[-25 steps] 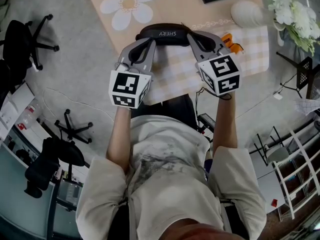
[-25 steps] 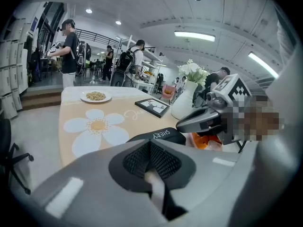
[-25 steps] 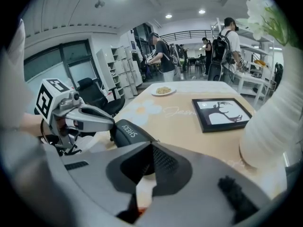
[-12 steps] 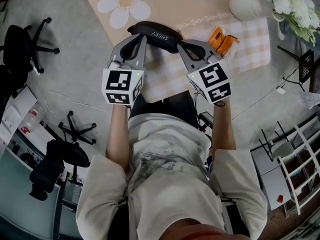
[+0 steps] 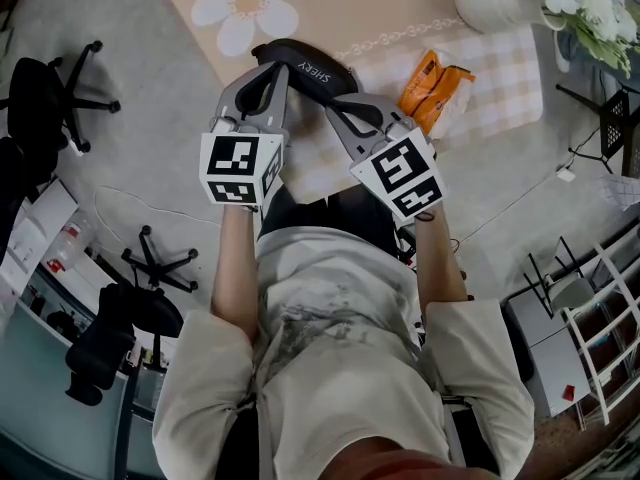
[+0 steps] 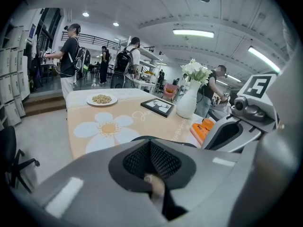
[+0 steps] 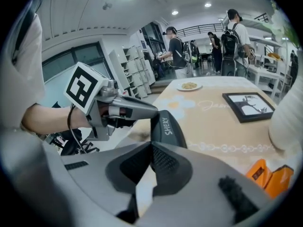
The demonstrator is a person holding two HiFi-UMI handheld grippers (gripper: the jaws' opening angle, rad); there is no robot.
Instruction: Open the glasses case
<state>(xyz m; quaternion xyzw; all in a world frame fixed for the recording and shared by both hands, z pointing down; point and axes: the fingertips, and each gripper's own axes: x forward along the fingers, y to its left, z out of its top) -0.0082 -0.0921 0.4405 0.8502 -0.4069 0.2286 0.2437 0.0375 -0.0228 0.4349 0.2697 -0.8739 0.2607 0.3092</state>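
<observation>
Table: covered in a beige daisy print, with a checked cloth over its right part. The work sits at the near edge.
Left tongs: the jaws are drawn fully together with nothing seen between them. Their tips meet the left end of the case.
Right tongs: the jaws are likewise together at the tips. They come in at an angle from the right and butt against the case's other end.
Glasses case: black, long and rounded, with white lettering on top. It lies slantwise between the two pairs of tips, touching both, at the near edge of the table just beside the checked cloth.
Orange packet: on the checked cloth, near the case but apart from it, and no part of the job.
Grip: the tips may be nipping a thin lip of the case rather than merely pressing on it. The views are too close and dark there to say.
Done: both tongs are at the case, one at each end.
Left to do: the case looks shut along its whole length, with no gap or raised lid showing. The opening itself is all still ahead, so the task appears to be near its start.
</observation>
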